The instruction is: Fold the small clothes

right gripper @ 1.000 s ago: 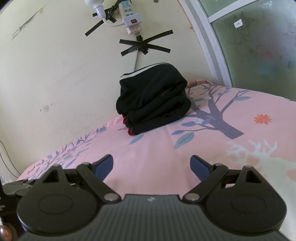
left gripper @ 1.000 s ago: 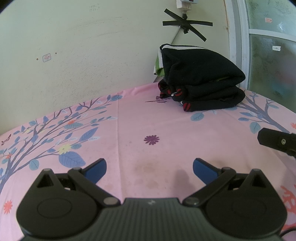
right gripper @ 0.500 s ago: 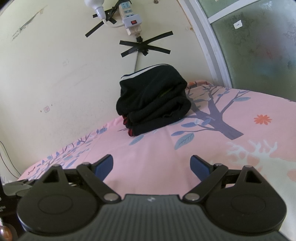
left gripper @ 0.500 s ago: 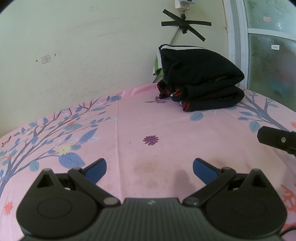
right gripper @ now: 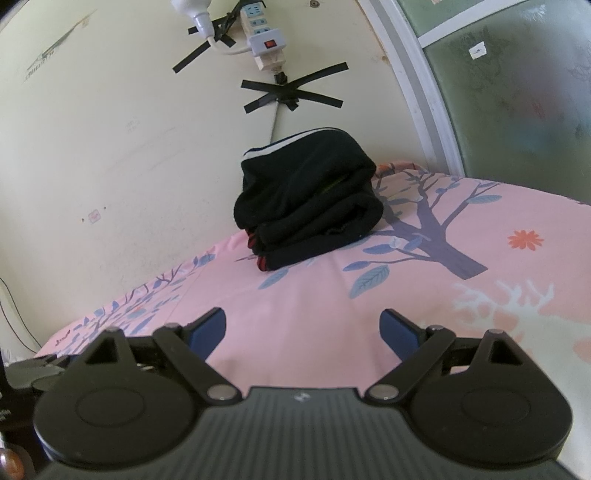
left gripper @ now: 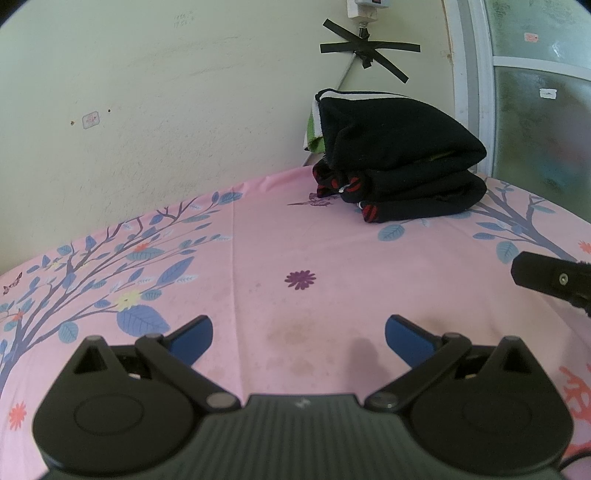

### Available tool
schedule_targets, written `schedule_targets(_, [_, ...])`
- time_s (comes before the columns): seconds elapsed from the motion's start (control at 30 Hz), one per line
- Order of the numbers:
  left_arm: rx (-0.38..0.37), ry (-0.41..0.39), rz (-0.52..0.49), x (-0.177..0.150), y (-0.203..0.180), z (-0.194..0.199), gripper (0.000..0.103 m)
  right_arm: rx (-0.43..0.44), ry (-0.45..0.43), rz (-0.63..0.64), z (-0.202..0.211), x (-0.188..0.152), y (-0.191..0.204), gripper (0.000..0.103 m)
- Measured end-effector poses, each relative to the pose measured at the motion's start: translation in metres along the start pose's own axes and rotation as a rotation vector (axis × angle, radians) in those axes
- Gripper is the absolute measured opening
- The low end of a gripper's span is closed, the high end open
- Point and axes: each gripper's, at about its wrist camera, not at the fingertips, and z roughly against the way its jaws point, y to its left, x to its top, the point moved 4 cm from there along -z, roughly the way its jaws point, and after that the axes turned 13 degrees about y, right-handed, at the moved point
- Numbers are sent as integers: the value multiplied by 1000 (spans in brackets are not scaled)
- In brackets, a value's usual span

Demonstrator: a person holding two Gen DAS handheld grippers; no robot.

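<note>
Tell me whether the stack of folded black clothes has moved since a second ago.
No. The stack of folded black clothes sits in the same spot on the pink floral sheet, under the black tape cross on the wall.

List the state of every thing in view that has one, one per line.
Left tool: open, empty, over the sheet.
Right tool: open, empty, over the sheet.
Stack of black folded clothes with red trim: folded, piled at the wall, untouched by either tool.
Pink floral bed sheet: spread flat, faintly stained near the left tool.
White power strip: taped to the wall, something plugged in.
</note>
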Motion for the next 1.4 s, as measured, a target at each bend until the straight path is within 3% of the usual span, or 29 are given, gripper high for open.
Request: schedule_targets(1.4, [-3,-1,-3,0,1,1,103,3,-5,4,2,1,4,86])
